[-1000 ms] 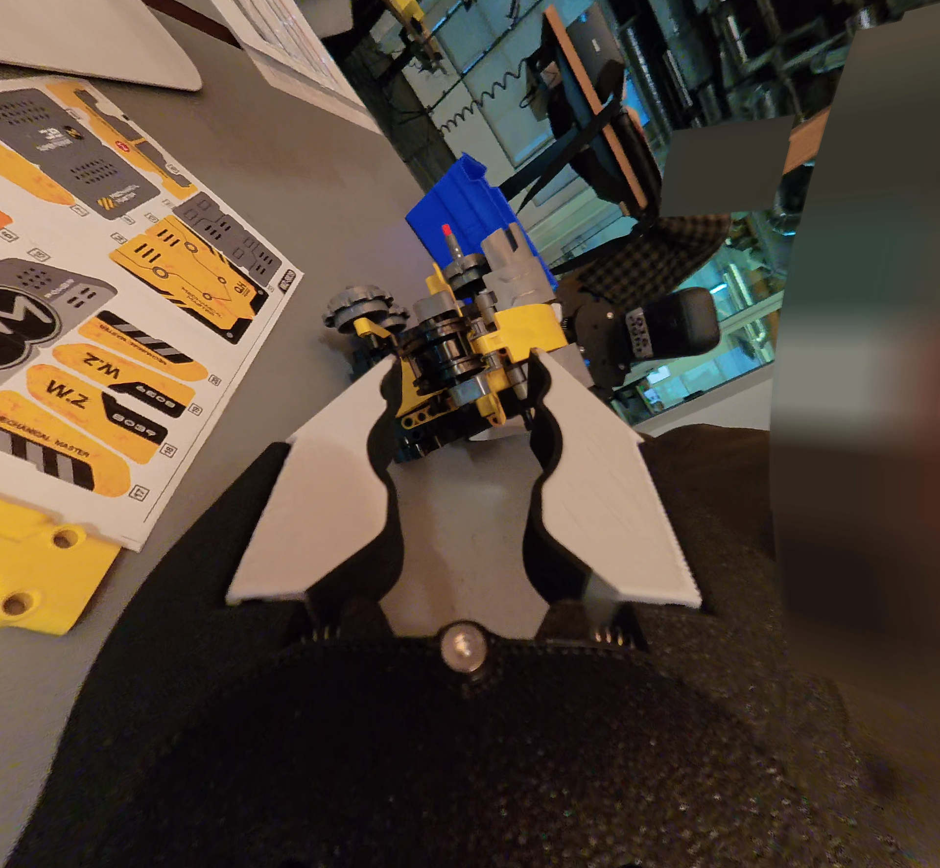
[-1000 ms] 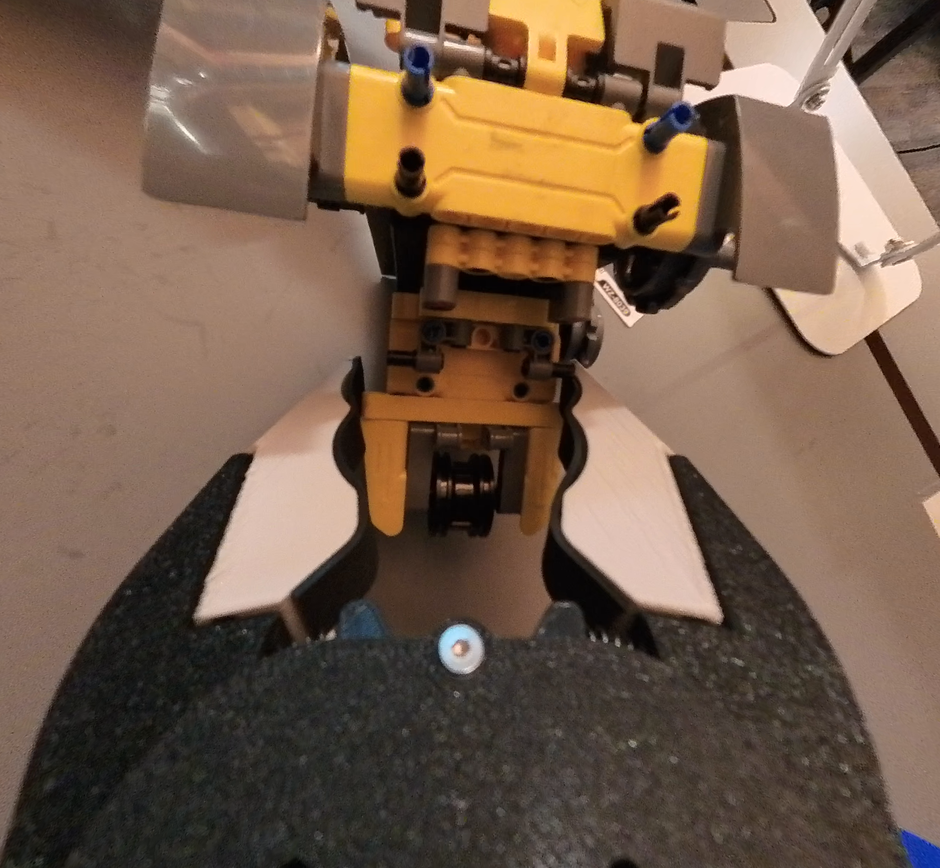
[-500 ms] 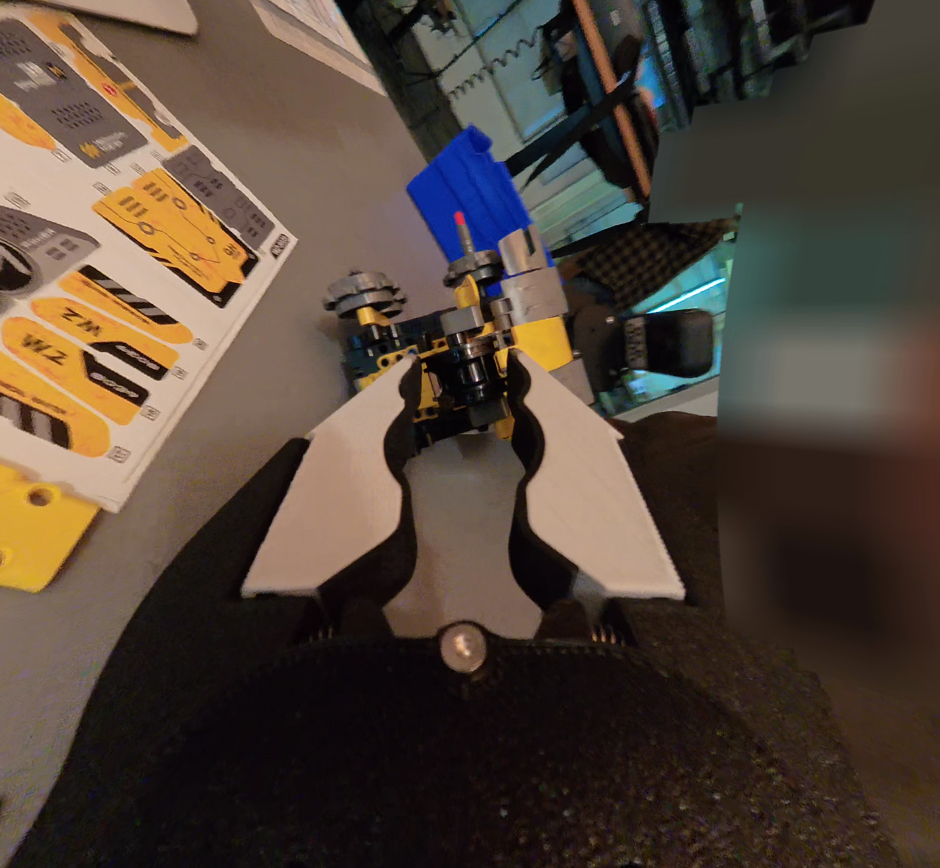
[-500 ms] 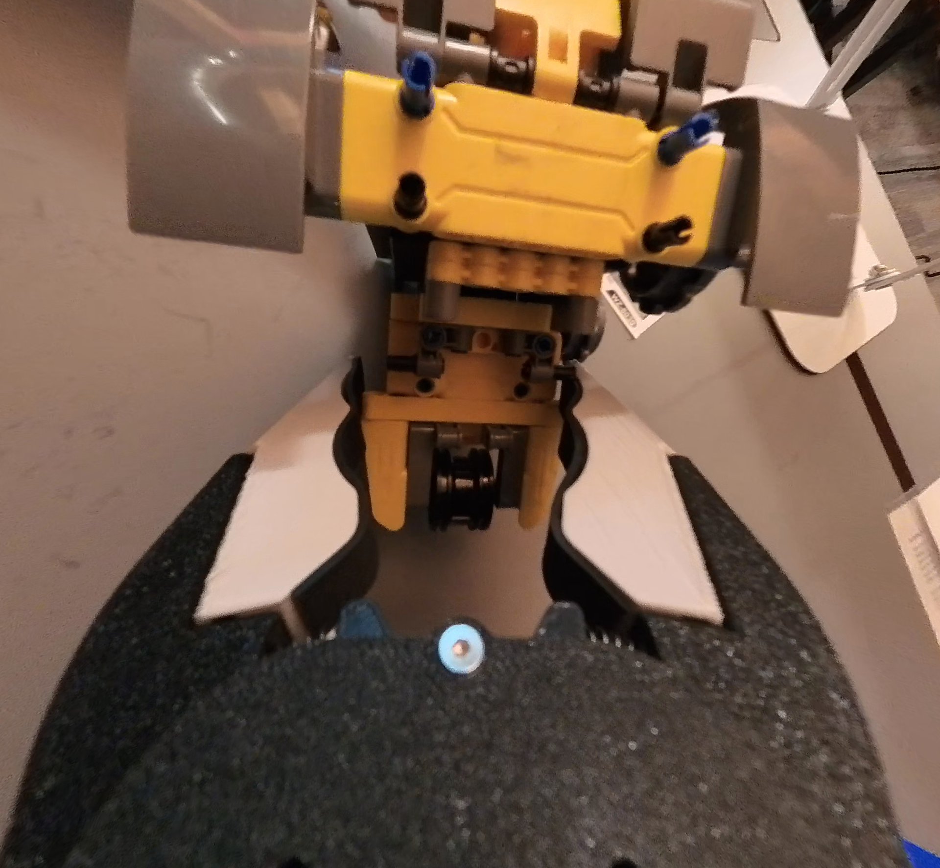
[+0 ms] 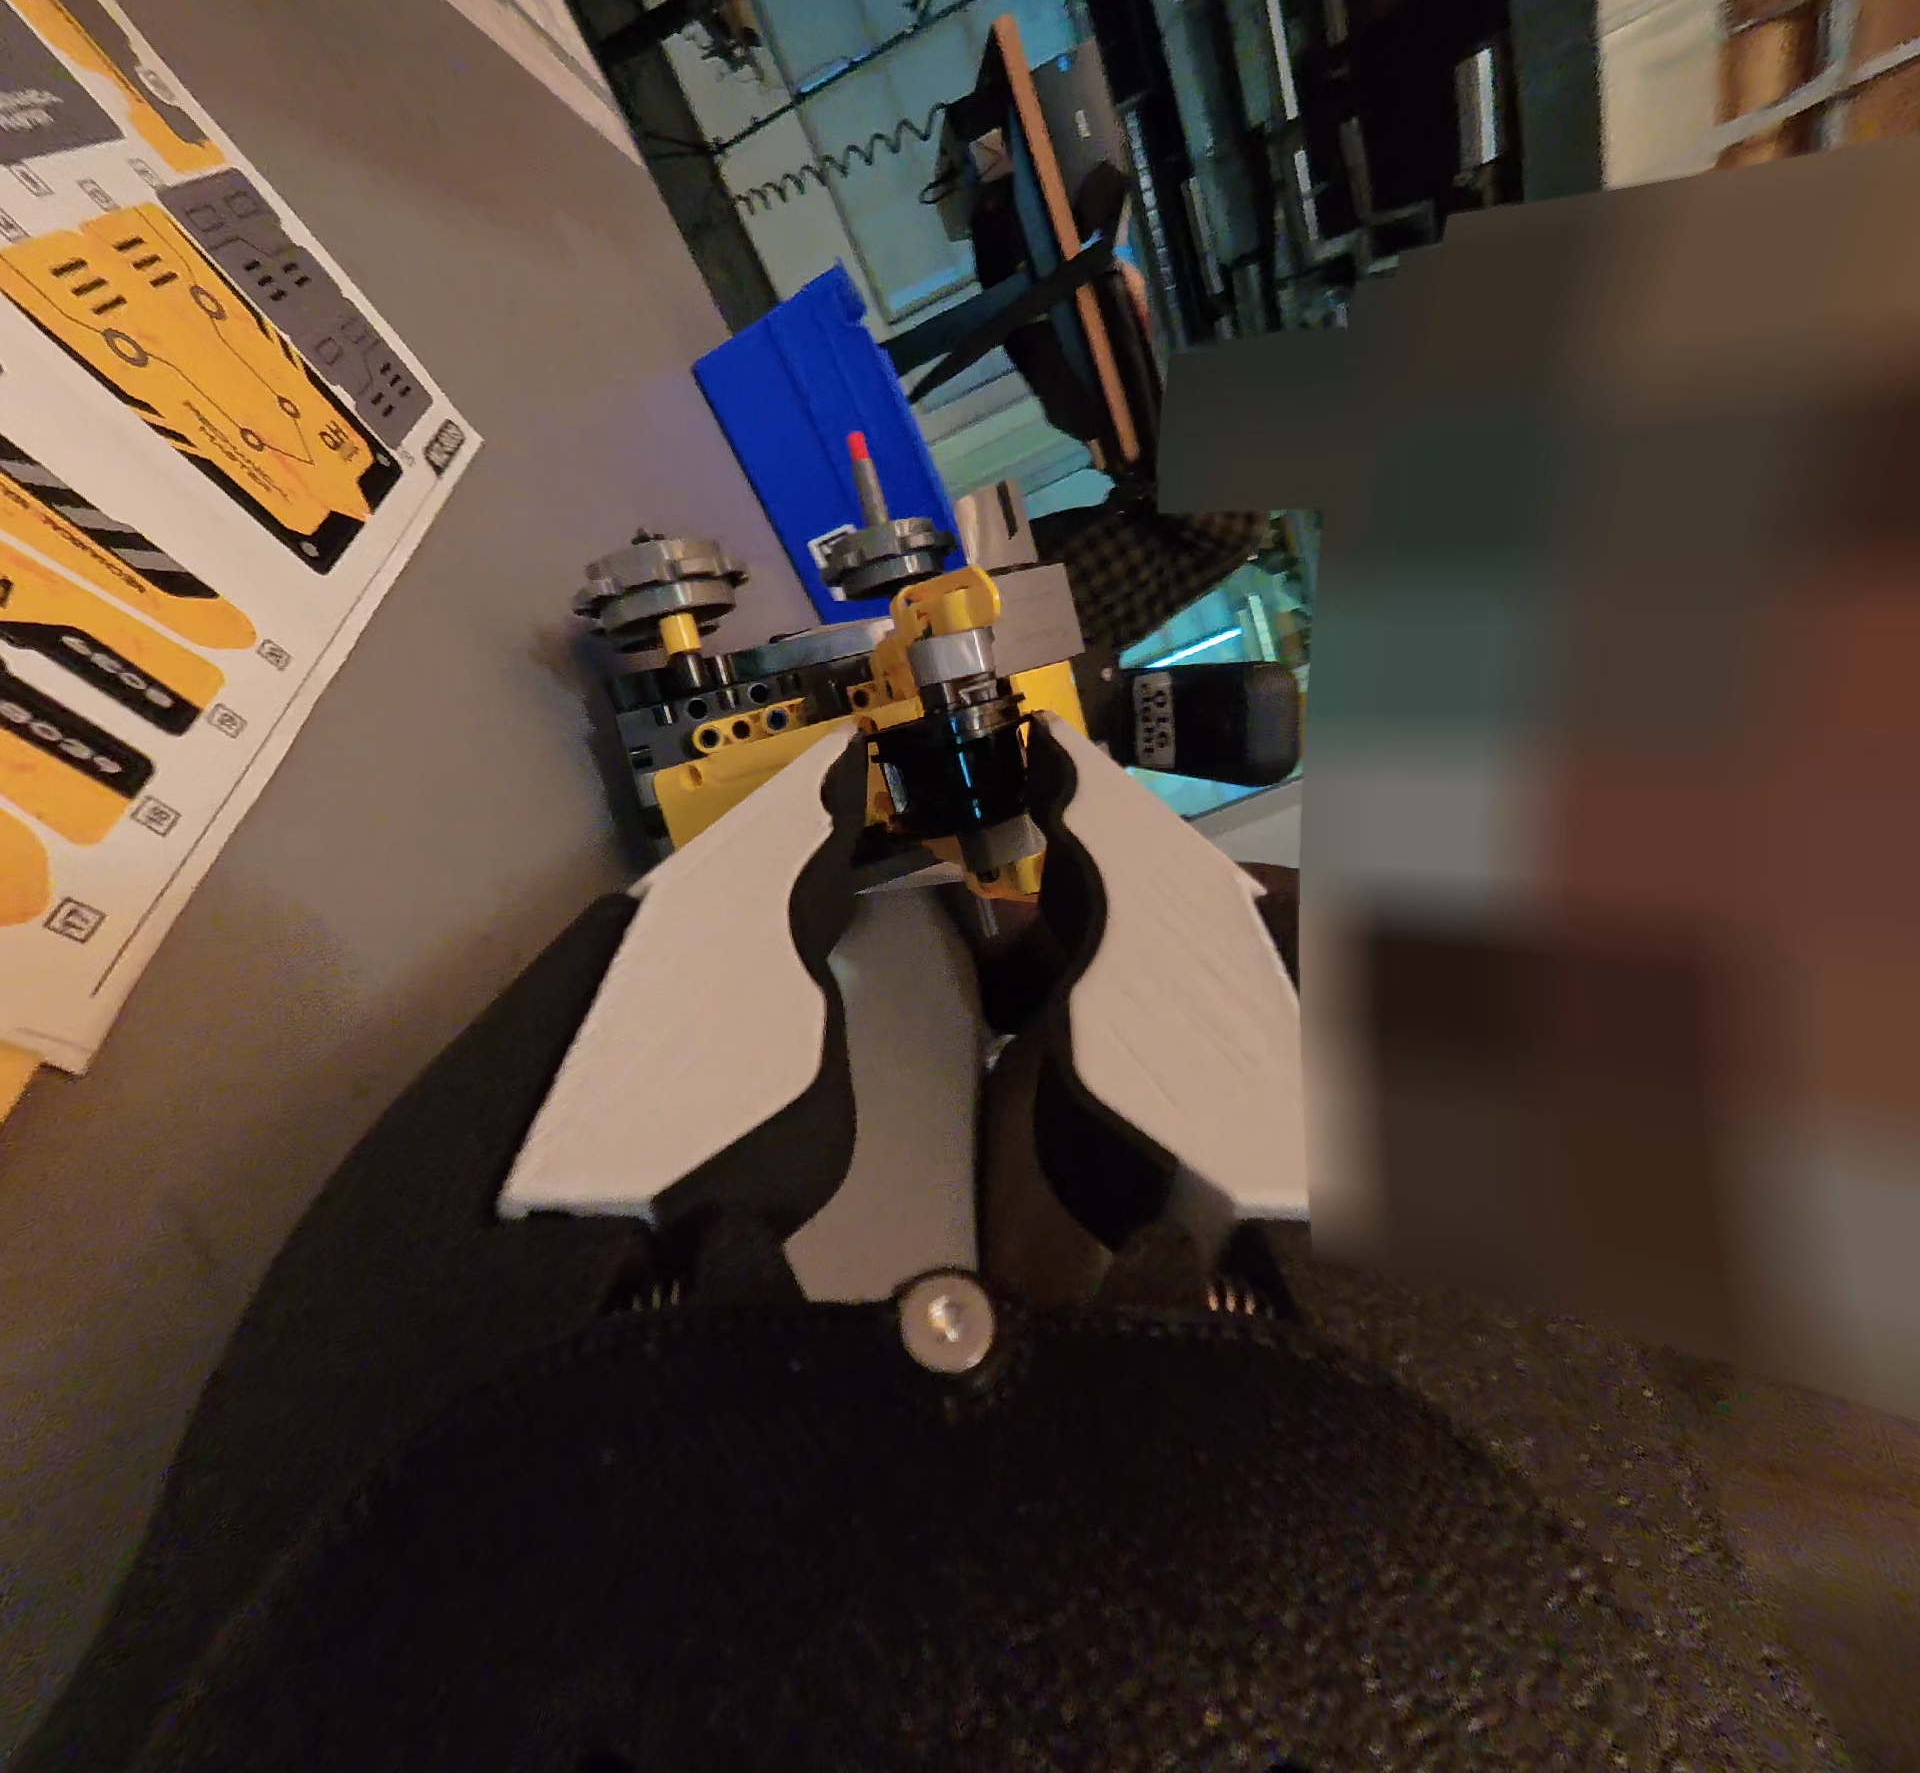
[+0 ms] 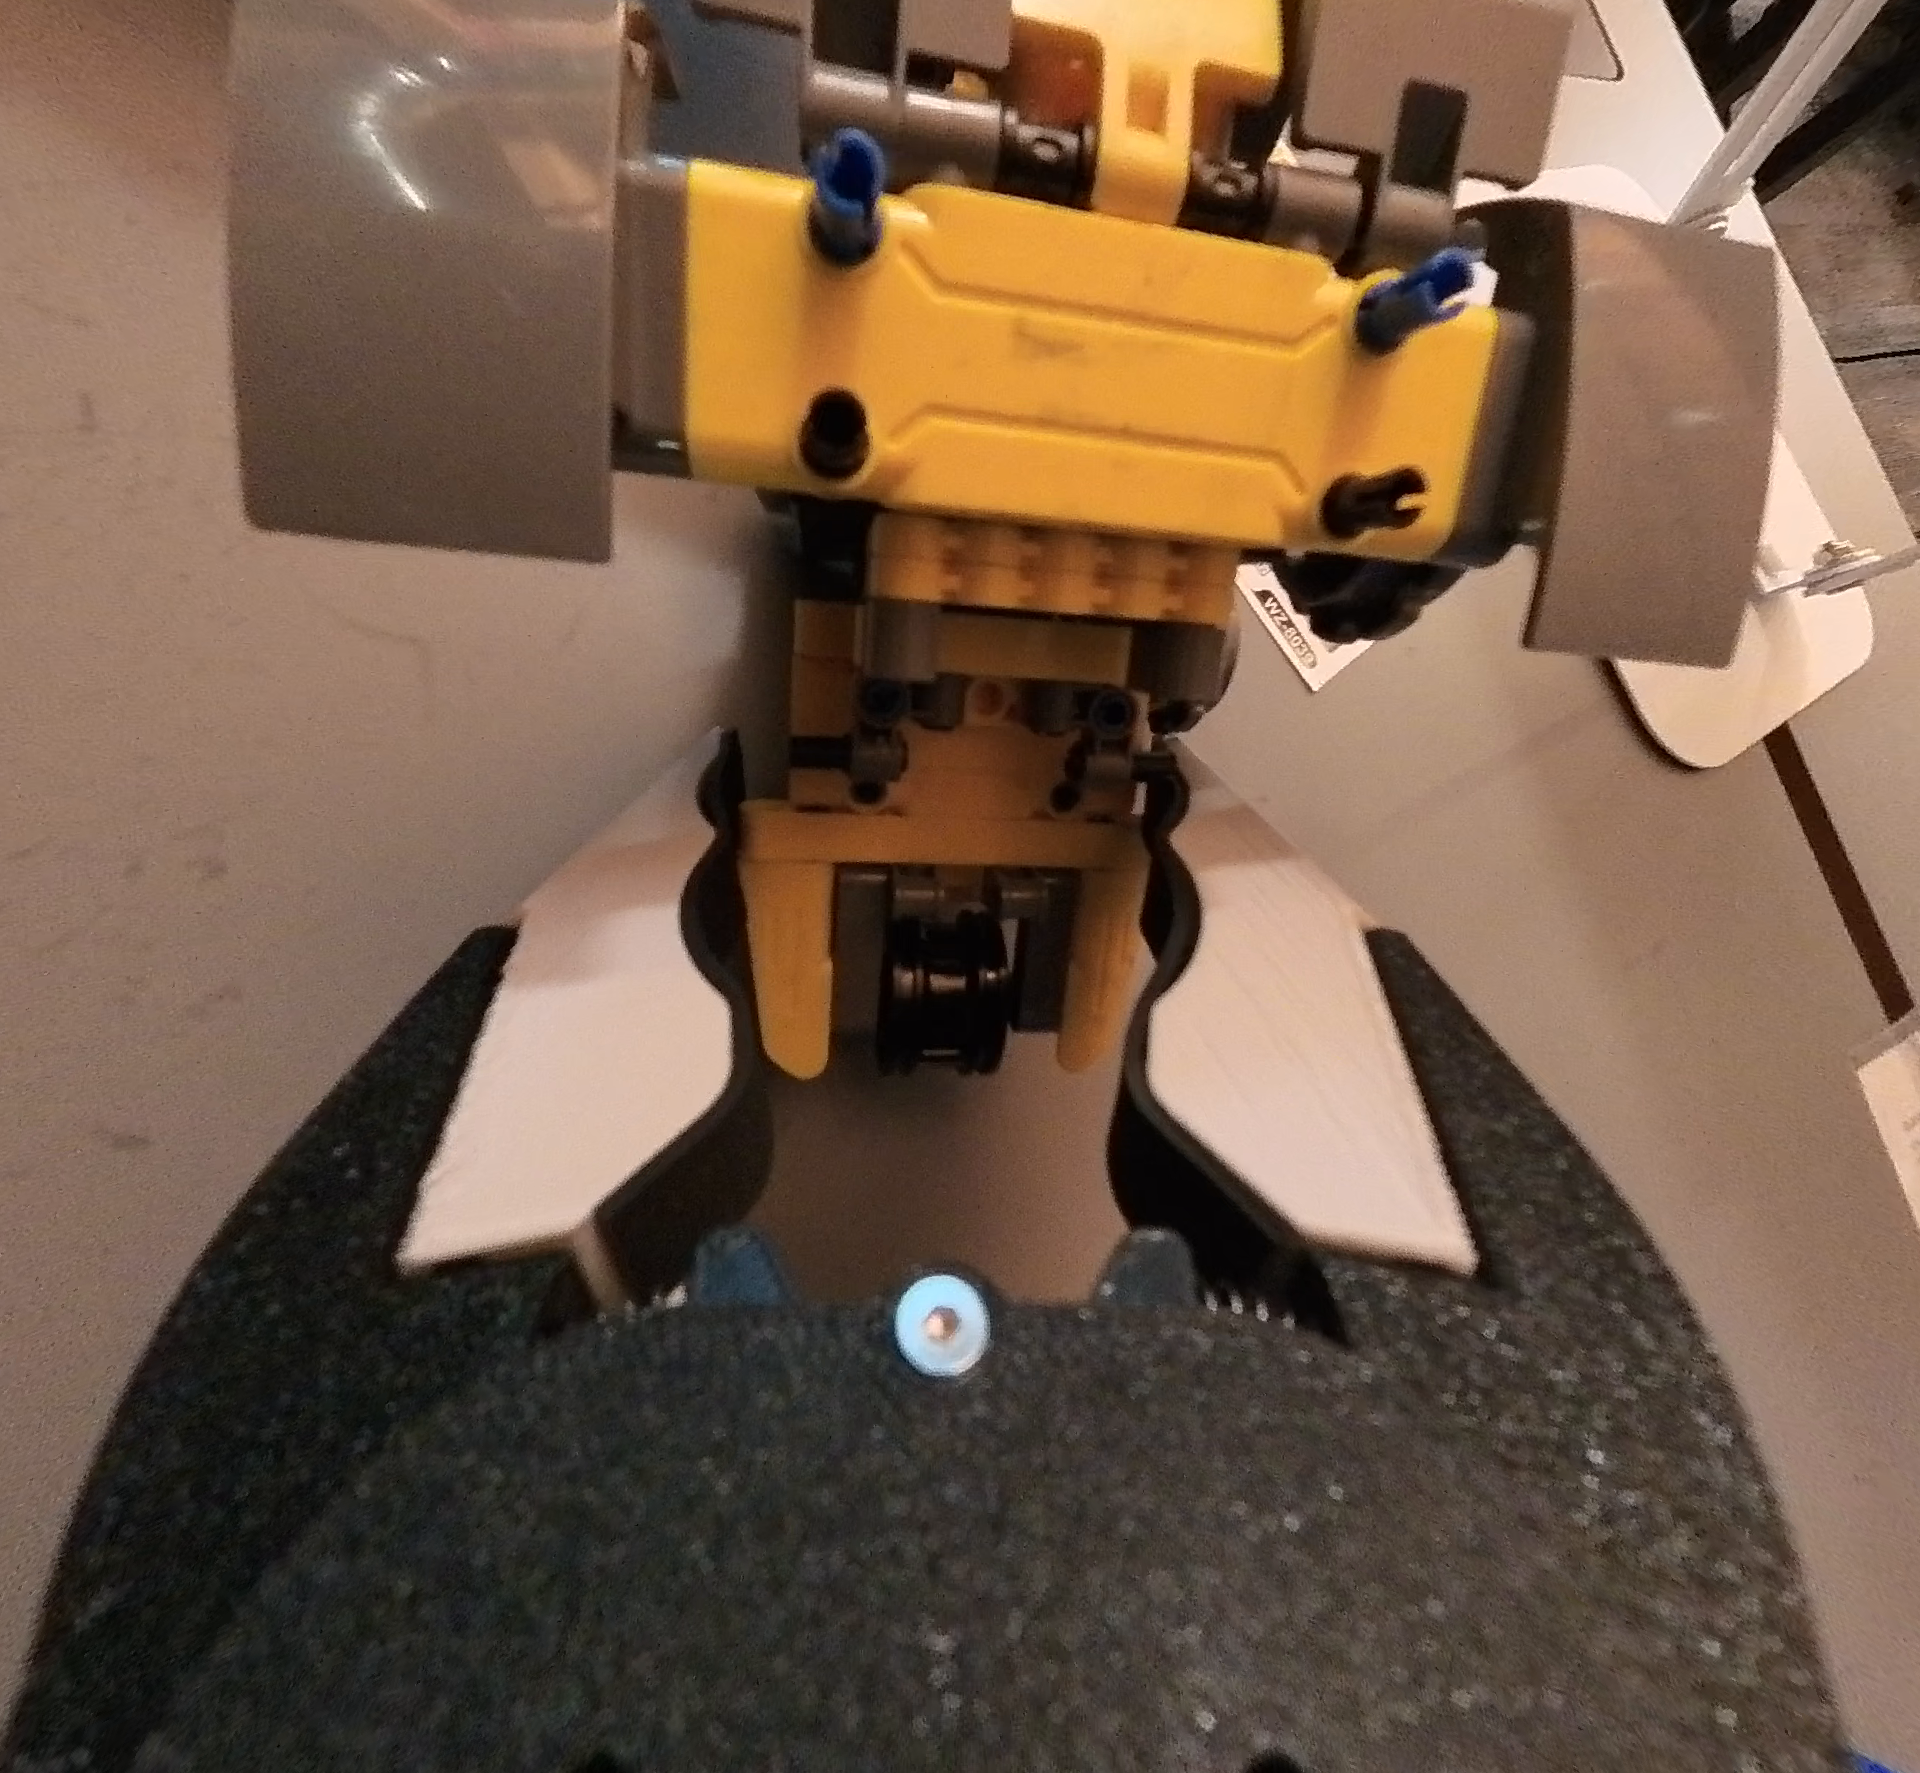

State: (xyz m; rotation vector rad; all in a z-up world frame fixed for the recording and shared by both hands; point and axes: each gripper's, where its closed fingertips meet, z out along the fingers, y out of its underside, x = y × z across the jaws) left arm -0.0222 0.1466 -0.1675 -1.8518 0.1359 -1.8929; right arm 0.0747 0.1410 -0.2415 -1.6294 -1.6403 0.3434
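A yellow, grey and black brick-built vehicle model (image 6: 1081, 373) fills the right wrist view above the grey table (image 6: 260, 788). My right gripper (image 6: 940, 778) is shut on the model's narrow yellow end, with a small black wheel (image 6: 940, 1006) between the fingers. Grey curved mudguards (image 6: 416, 248) stick out on both sides. In the left wrist view my left gripper (image 5: 951, 767) is shut on a black cylindrical part (image 5: 961, 773) at the other end of the same model (image 5: 748, 726). Grey gear hubs (image 5: 660, 580) and a red-tipped axle (image 5: 860, 476) stand above it.
A sticker sheet (image 5: 156, 497) with yellow and grey decals lies on the table at the left. A blue bin (image 5: 821, 404) stands behind the model. A white stand base (image 6: 1745, 643) and a dark table seam lie at the right. The table edge runs behind the bin. The grippers' ends are close to 12 centimetres from one another.
My left gripper has closed further and shifted right along the model, from the wider yellow-black section onto the black cylinder. The model sits closer and larger in the right wrist view; the right grip is unchanged.
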